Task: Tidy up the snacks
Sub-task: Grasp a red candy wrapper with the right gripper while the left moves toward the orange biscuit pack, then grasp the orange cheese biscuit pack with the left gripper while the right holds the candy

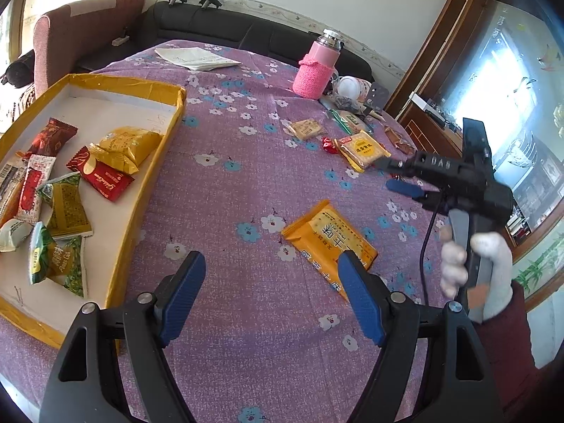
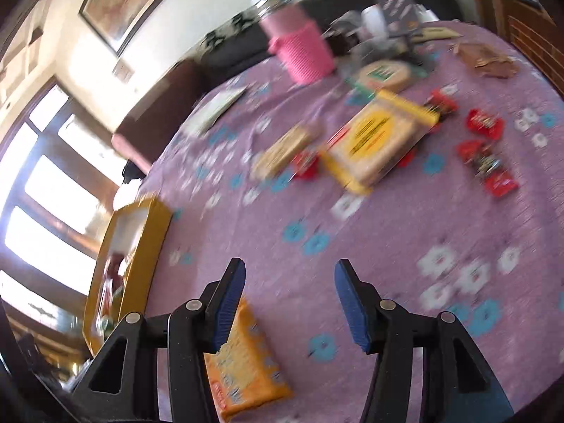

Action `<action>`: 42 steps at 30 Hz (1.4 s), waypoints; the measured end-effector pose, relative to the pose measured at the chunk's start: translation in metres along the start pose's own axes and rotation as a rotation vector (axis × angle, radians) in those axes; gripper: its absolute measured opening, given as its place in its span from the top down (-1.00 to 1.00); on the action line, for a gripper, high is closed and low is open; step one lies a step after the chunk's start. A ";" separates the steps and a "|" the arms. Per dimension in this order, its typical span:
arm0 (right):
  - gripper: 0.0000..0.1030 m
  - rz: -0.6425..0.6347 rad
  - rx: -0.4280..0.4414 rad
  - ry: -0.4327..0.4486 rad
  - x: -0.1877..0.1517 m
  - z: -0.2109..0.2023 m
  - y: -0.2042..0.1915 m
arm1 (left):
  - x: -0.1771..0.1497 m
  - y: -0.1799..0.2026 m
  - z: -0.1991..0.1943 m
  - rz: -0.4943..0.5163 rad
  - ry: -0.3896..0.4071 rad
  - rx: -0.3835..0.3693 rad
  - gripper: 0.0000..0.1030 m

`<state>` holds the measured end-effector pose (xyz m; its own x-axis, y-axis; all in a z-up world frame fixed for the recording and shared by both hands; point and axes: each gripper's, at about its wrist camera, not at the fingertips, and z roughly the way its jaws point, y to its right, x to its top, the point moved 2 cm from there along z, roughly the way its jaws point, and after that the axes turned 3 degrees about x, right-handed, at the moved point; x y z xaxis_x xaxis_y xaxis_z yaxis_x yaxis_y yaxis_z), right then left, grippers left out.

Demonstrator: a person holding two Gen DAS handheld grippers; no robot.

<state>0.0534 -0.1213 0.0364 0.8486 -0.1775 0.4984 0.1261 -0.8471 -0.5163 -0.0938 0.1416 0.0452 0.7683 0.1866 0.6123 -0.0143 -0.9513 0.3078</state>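
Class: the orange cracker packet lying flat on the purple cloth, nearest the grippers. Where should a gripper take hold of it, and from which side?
Grip the orange cracker packet across its narrow width near the crimped end, coming down from above: it lies flat, so only its edges offer purchase.

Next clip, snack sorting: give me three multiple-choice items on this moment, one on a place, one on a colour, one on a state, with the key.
1. Where does the yellow tray lie in the left wrist view?
A. left of the table
B. right edge
C. on the sofa

2. What colour is the knitted sleeve on the bottle?
A. green
B. pink
C. blue

3. What is the left gripper doing?
A. clamping a packet
B. shut, empty
C. open, holding nothing

Key: 1 A, its rim runs along the left; 2 B, the sleeve is plainly pink; 3 C, the fingers stand apart above the orange cracker packet.
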 end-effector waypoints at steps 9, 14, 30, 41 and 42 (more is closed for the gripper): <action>0.29 -0.092 -0.094 -0.032 0.051 0.054 -0.014 | -0.004 0.007 0.014 0.007 -0.063 -0.055 -0.51; 0.23 -0.106 -0.210 -0.060 0.071 0.100 -0.017 | -0.005 0.010 0.019 0.025 -0.080 -0.087 -0.51; 0.80 -0.180 -0.291 -0.165 0.034 0.093 -0.009 | -0.014 0.021 0.028 0.012 -0.130 -0.126 -0.51; 0.44 -0.106 -0.154 -0.160 -0.029 0.008 0.018 | -0.018 0.025 0.033 -0.026 -0.159 -0.141 -0.51; 0.23 -0.122 -0.170 -0.134 -0.031 0.004 0.019 | -0.018 0.025 0.035 -0.034 -0.164 -0.145 -0.51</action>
<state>0.0312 -0.1300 0.0082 0.8944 -0.0098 0.4471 0.1536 -0.9323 -0.3276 -0.0856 0.1059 0.0165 0.8637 0.1640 0.4766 -0.0695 -0.8978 0.4348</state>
